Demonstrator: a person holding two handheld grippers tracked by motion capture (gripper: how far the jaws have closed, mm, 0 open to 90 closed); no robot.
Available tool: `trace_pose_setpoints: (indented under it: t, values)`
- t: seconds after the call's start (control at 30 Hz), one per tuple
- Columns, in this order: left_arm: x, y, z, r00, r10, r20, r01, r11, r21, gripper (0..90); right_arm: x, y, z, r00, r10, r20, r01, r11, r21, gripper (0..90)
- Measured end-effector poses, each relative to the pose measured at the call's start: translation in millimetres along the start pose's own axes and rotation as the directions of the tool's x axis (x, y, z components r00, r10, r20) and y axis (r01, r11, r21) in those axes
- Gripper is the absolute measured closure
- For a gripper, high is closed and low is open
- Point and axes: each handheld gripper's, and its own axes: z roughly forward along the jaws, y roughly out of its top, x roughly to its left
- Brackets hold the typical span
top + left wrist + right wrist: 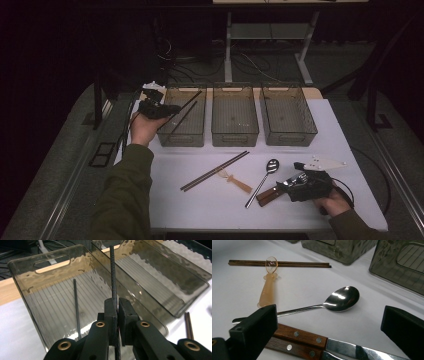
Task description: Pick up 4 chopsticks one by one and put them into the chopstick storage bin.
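My left gripper (170, 109) hovers at the left bin (199, 141), shut on a thin black chopstick (190, 102) that slants up and away over the bin. In the left gripper view the pads (111, 308) pinch this chopstick (112, 275), and a second black chopstick (76, 307) lies on the bin floor (50, 312). My right gripper (292, 183) rests low at the front right of the table, open. Its jaws stand wide on either side of two wooden-handled knives (299, 336) lying on the table. A metal spoon (342, 298) lies just beyond them.
Three smoky plastic bins stand in a row at the back, with the middle bin (235, 132) and the right bin (290, 135) beside the left one. A pair of brown chopsticks (215, 171) and a small amber spoon (236, 181) lie mid-table. The white table's front edge (250, 227) is close.
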Motion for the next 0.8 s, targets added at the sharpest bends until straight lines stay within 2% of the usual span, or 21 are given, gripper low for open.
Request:
trace_pose_setpoints:
  t: [0.33, 0.37, 0.47, 0.6, 0.8]
  values:
    - [8.2, 18.2, 29.1, 0.9992, -0.031, -0.026, 0.032, 0.9995, 0.004, 85.4, 0.3, 0.4, -1.6, 1.0, 0.002, -0.008, -0.002, 1.0, -0.006, 0.8]
    - [9.6, 18.5, 31.6, 0.9993, -0.028, -0.027, 0.028, 0.9996, 0.004, 85.4, 0.6, 0.4, -1.8, 1.0, 0.003, -0.008, -0.003, 1.0, -0.01, 0.8]
    - [13.1, 17.0, 41.6, 0.9978, -0.057, -0.036, 0.057, 0.9983, 0.011, 85.3, 0.6, 0.5, -2.3, 0.9999, 0.002, -0.011, -0.002, 1.0, -0.014, 0.8]
    - [17.1, 12.5, 54.4, 0.9963, -0.063, -0.06, 0.065, 0.9969, 0.044, 85.3, 0.5, 0.6, -2.2, 0.9999, 0.004, -0.011, -0.004, 1.0, -0.014, 0.8]
    - [19.4, 9.4, 63.2, 0.9932, -0.089, -0.076, 0.093, 0.9941, 0.055, 85.3, 0.7, 0.7, -2.5, 0.9999, 0.005, -0.011, -0.005, 1.0, -0.014, 0.8]
